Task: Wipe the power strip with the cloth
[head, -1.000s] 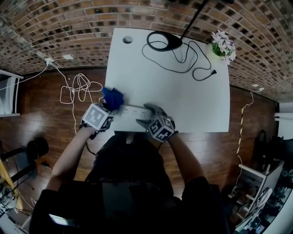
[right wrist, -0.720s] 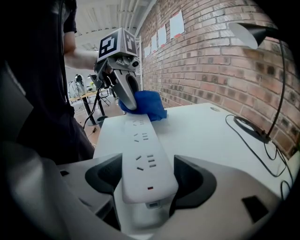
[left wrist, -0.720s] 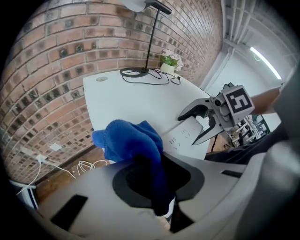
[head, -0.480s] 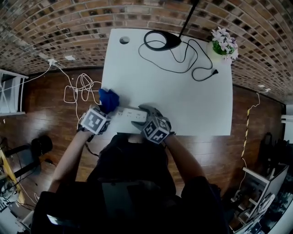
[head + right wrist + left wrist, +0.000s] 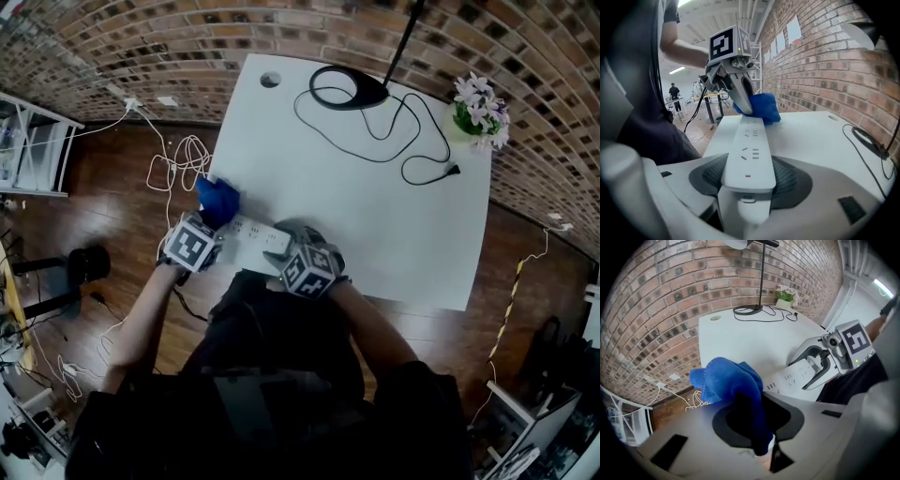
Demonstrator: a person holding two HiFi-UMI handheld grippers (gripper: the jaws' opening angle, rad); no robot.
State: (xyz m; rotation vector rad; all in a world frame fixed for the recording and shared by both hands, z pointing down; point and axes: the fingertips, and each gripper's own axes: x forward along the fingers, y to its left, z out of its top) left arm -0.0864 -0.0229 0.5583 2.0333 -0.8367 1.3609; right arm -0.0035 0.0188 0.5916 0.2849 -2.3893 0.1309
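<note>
Jaws of the right gripper [image 5: 286,242] have just been closed on the power strip [image 5: 251,231] at the bench [image 5: 375,216]'s near-left corner, which is judged steadied for wiping by the cloth [image 5: 217,199] clamped in the left gripper [image 5: 212,221].

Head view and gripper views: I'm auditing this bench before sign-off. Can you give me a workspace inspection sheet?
Surface: white table, bare in the middle.
Job's things: power strip lies along the near edge; blue cloth at its left end.
Clutter: lamp base and potted flowers at the far edge.
Grippers: left gripper shut on the cloth; right gripper has just been closing its jaws, now gripping the strip's right end.
Cables: black lamp cable loops across the table; white cables coil on the wooden floor.
Surroundings: brick wall behind the table; shelf rack at left.
</note>
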